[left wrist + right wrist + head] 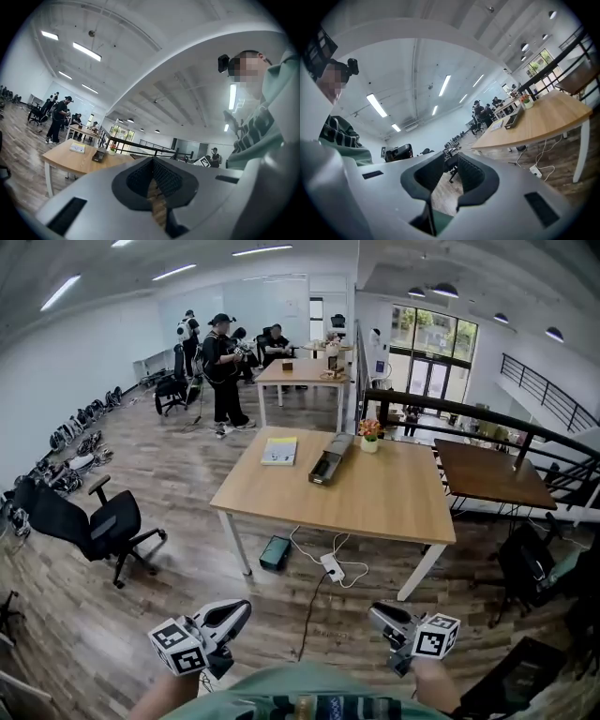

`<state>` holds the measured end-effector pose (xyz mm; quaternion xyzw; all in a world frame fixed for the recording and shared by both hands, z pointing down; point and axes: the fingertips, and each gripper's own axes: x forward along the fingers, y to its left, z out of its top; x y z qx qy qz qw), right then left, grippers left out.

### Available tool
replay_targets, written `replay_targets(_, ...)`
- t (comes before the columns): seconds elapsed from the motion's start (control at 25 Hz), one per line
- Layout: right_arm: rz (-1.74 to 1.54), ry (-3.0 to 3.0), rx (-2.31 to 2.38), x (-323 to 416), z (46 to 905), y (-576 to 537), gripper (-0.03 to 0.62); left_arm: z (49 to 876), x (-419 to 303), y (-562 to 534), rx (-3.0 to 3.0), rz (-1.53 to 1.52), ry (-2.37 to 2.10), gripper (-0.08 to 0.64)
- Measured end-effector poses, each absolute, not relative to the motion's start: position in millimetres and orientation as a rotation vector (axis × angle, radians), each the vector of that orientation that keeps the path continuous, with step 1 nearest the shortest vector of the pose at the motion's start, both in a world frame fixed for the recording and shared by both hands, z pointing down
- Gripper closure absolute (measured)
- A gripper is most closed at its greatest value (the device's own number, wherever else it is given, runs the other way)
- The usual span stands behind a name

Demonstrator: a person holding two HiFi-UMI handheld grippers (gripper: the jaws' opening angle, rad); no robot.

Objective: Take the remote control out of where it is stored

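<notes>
A long dark open box (329, 461) lies on the wooden table (375, 502) near its far edge; from here I cannot make out a remote control in it. Both grippers hang low and close to my body, well short of the table. My left gripper (240, 609) points up towards the table with its pads together and nothing between them. A narrow gap shows between the pads of my right gripper (375, 613), and it holds nothing. The box is a small dark shape (98, 156) in the left gripper view and a far one (512, 121) in the right gripper view.
A yellow book (279, 450) and a small flower pot (370, 436) share the table. Below it lie a power strip (333, 567), cables and a dark case (275, 552). A black office chair (98, 526) stands to the left, a darker table (489, 474) to the right. People stand at the back.
</notes>
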<state>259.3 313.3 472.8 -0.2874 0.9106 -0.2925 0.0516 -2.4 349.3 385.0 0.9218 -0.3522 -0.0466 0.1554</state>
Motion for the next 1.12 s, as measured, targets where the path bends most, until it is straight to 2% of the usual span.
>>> replay_targets(0.32, -0.949, 2.661, -0.996, 305, 498, 283, 0.522, 396, 50, 288, 2.675, -0.046, -0.825, 0.566)
replay_targets(0.56, -0.928, 2.621, -1.149, 302, 497, 251, 0.522, 410, 39, 234, 2.683, -0.069, -0.680, 0.566)
replay_targets(0.72, -0.907, 2.607, -1.227, 264, 483, 201, 0.522, 409, 1, 170, 2.693, -0.135, -0.623, 0.566)
replay_targets(1.12, -0.863, 2.742, -1.211, 102, 467, 84, 0.522, 413, -145, 53, 2.720, -0.200, -0.608, 0.566)
